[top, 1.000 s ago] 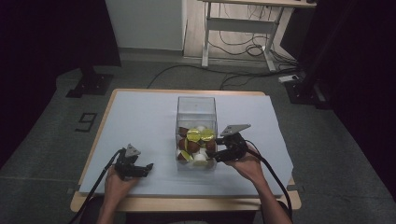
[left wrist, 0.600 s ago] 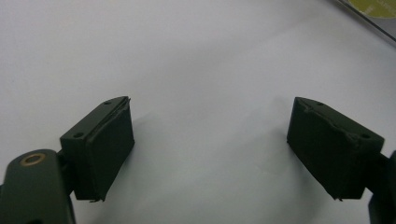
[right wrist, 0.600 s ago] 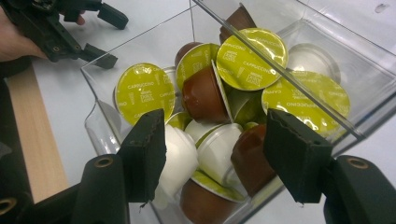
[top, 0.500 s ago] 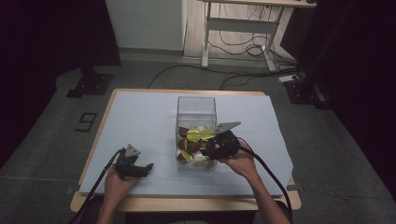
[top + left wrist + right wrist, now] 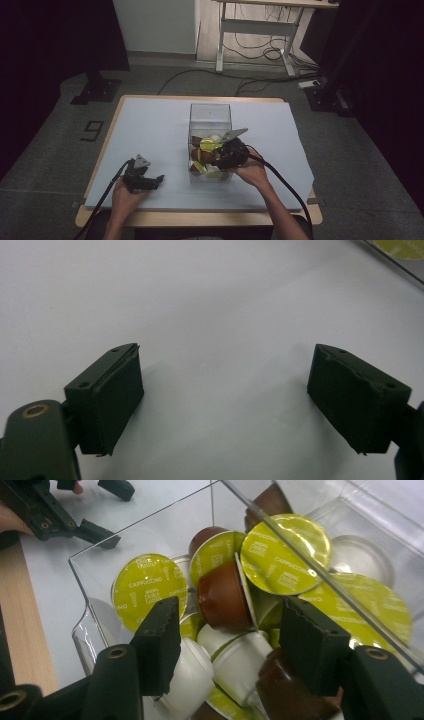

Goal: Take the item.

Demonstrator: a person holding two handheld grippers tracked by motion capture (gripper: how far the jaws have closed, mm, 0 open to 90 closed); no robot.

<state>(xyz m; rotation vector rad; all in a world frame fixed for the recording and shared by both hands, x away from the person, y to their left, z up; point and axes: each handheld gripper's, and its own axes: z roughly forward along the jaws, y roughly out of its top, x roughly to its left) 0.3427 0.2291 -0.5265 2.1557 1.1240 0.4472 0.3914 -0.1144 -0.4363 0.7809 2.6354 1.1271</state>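
A clear plastic box (image 5: 210, 114) stands mid-table and holds several coffee capsules (image 5: 207, 146) with yellow-green lids and brown or white bodies. My right gripper (image 5: 216, 159) reaches into the box over its right wall. In the right gripper view, my right gripper (image 5: 232, 611) has just been closing; a brown capsule (image 5: 222, 597) and a white capsule (image 5: 240, 662) lie between its jaws, and the pads stand clear of both. My left gripper (image 5: 159, 178) rests open on the white table cover, left of the box; in the left gripper view my left gripper (image 5: 225, 400) holds nothing.
A white sheet (image 5: 150, 130) covers the wooden table (image 5: 100, 220). The box's clear walls (image 5: 150, 525) rise around the capsules. My left gripper (image 5: 107, 510) lies beyond the box's near corner. Floor cables and a desk frame (image 5: 255, 30) sit behind the table.
My right gripper has moved left, from beside the box's right wall to over the capsules inside it. The left hand has kept still.
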